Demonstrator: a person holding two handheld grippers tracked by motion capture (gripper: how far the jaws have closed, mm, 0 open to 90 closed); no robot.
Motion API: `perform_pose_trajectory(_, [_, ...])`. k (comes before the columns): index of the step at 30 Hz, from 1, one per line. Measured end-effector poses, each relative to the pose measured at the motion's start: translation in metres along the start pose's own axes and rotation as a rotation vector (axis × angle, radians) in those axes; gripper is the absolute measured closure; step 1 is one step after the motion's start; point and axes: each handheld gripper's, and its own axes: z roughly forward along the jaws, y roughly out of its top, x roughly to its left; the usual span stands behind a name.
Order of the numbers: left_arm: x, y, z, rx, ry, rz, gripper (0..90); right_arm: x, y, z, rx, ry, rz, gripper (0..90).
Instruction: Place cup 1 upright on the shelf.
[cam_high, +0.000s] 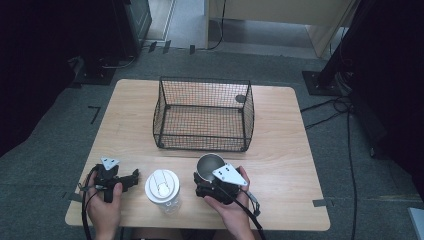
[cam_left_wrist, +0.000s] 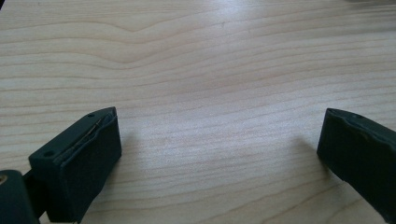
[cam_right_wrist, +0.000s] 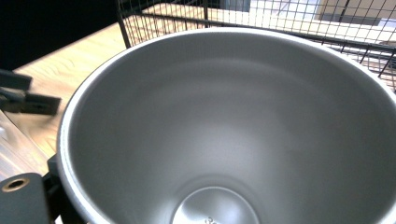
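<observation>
Right against the right tongs (cam_high: 207, 181) stands the steel cup (cam_high: 209, 164).

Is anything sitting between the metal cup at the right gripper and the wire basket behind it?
Nothing visible: bare table lies between the metal cup and the wire basket; only its near wall must be cleared. The white-lidded cup stands off to the left.

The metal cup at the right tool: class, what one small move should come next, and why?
Probably a short lift of the metal cup toward the wire basket. The right tool is at the cup's near side, its view looks straight into the cup with the basket mesh just behind, and nothing lies in the basket. Whether the grip is firm I cannot tell, so lift gently.
</observation>
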Motion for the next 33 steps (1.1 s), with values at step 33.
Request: perform_pose_trajectory(33, [0.0,0.0,0.0,-0.001,0.0,-0.001,0.4,-0.002,0.051,-0.024,-0.174,0.0,-0.026,7.6])
